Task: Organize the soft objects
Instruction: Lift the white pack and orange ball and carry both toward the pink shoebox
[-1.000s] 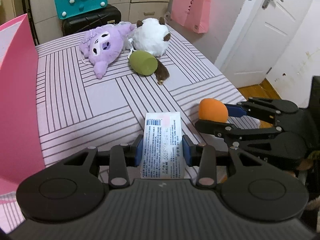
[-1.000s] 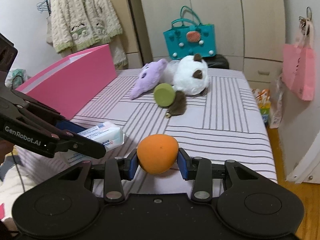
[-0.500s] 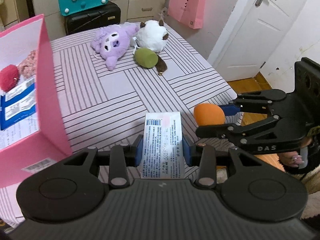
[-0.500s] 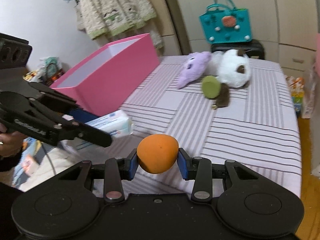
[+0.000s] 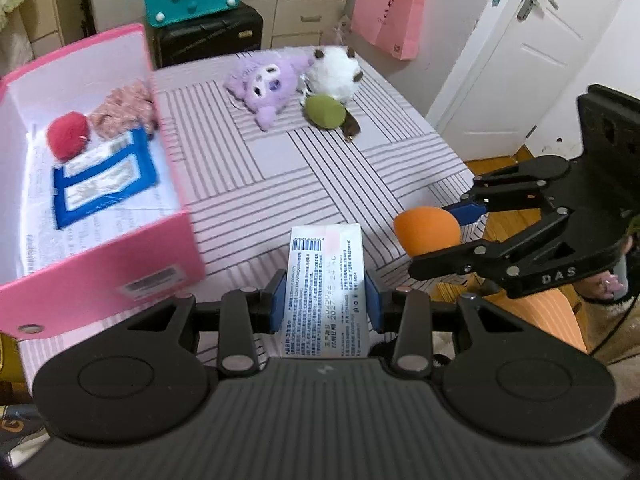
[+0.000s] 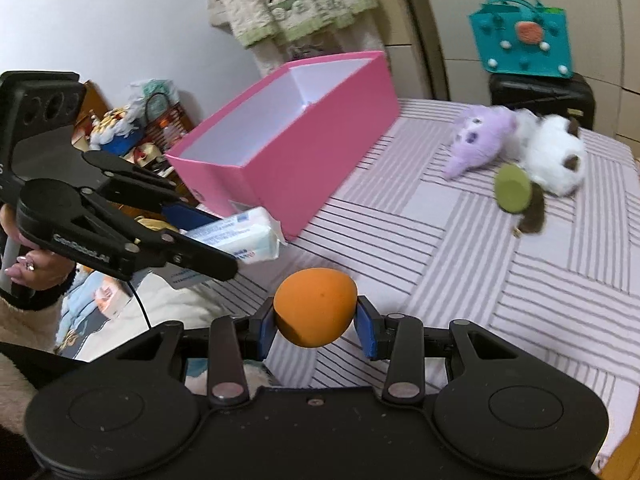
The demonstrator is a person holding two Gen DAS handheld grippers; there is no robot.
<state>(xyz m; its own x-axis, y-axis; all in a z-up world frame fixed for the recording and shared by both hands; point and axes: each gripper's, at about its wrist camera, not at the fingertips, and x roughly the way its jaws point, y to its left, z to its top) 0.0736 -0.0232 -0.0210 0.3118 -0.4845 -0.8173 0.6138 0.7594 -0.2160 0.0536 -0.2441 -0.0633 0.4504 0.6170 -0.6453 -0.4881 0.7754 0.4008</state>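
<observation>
Three items in pink box (image 5: 100,268): red ball (image 5: 66,140), pink plush (image 5: 124,110), blue packet (image 5: 104,176). Left tool (image 5: 325,300) clamps tissue pack (image 5: 326,280); right tool (image 6: 316,326) clamps orange ball (image 6: 315,306).

The left gripper (image 5: 326,307) points steeply downward, its jaws clamped on the two long sides of a white tissue pack (image 5: 327,285), blue pads pressing the wrapper flat between them. Seen from the right wrist camera, this gripper reaches in from the left, carried by a hand (image 6: 30,266) whose fingers curl round the handle, with a fuzzy cream sleeve (image 6: 18,318) at the wrist.

The right gripper (image 6: 316,326) tilts less steeply, its jaws closed on an orange sponge ball (image 6: 315,306), one blue pad against each flank. From the left wrist camera it enters from the right, fingertips (image 5: 610,283) of the holding hand showing beneath its body.
</observation>
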